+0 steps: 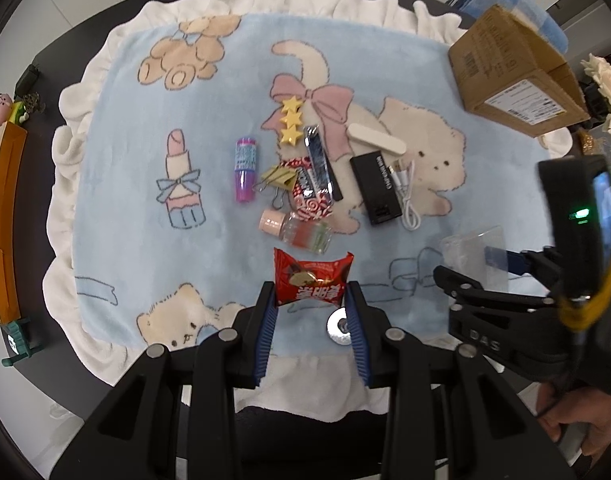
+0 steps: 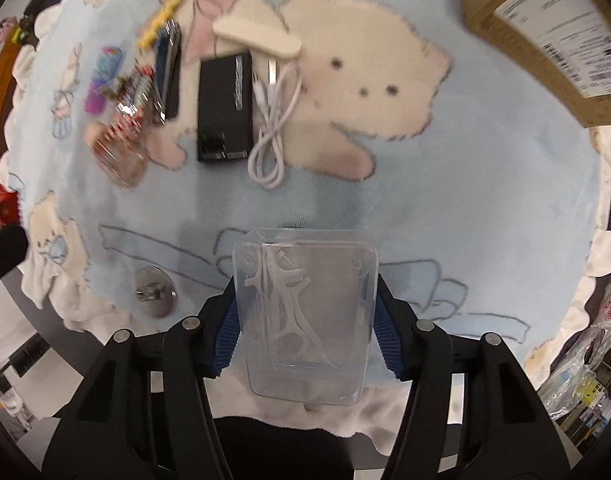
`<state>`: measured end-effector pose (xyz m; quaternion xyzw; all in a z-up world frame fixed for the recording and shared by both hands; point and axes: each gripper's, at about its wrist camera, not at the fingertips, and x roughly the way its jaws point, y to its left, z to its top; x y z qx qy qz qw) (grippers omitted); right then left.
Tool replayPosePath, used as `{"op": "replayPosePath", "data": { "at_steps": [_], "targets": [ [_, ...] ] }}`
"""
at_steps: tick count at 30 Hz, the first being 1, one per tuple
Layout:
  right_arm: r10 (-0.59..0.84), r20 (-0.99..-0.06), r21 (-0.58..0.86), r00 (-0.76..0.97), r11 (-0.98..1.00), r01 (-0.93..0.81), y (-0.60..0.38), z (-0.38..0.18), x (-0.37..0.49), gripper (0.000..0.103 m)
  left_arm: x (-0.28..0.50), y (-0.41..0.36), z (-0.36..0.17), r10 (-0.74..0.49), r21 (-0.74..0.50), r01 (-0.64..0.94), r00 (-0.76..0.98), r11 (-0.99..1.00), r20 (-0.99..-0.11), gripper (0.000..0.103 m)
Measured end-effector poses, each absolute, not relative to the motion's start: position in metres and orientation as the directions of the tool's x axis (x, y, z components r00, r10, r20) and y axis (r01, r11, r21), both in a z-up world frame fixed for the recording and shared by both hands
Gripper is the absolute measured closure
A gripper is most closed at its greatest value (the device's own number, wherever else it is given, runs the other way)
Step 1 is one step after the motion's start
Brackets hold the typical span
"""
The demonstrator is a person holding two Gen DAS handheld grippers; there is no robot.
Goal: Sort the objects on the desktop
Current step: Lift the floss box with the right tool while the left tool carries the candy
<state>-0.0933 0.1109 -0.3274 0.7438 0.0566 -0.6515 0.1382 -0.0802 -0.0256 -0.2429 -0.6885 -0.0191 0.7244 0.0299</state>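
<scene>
My left gripper [image 1: 311, 296] points down over the blue cartoon blanket [image 1: 145, 216] and is shut on a red snack packet [image 1: 311, 276], which sticks out past its blue pads. My right gripper [image 2: 305, 308] is shut on a clear plastic box [image 2: 305, 340] of white floss picks, with one pad against each side. The left wrist view shows the same clear box [image 1: 469, 244] at the right gripper [image 1: 471, 266]. A pile in the blanket's middle holds a purple tube [image 1: 245, 170], a star hair clip [image 1: 291, 120], a black power bank [image 2: 225, 108], a white cable [image 2: 271, 136] and a small bottle [image 1: 297, 232].
A metal disc [image 2: 155, 292] lies near the blanket's front edge, beside my left fingers. A cardboard box [image 1: 517, 72] stands at the far right corner. An orange box [image 1: 1, 220] runs along the table's left side. Bagged items [image 2: 585, 360] sit off the right edge.
</scene>
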Motion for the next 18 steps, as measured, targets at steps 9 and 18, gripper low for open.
{"op": "replayPosePath", "data": {
  "at_steps": [9,18],
  "targets": [
    [-0.131,-0.991,0.136,0.035,-0.97,0.2,0.121,-0.262,-0.093,0.043,-0.079,-0.018,-0.217,0.078,-0.075,-0.031,-0.114,-0.997,-0.99,0.069],
    [-0.138,-0.99,0.128,-0.041,-0.973,0.193,0.131,-0.199,-0.086,0.043,-0.074,-0.011,-0.186,0.085,-0.078,-0.047,-0.174,-0.996,-0.981,0.069]
  ]
}}
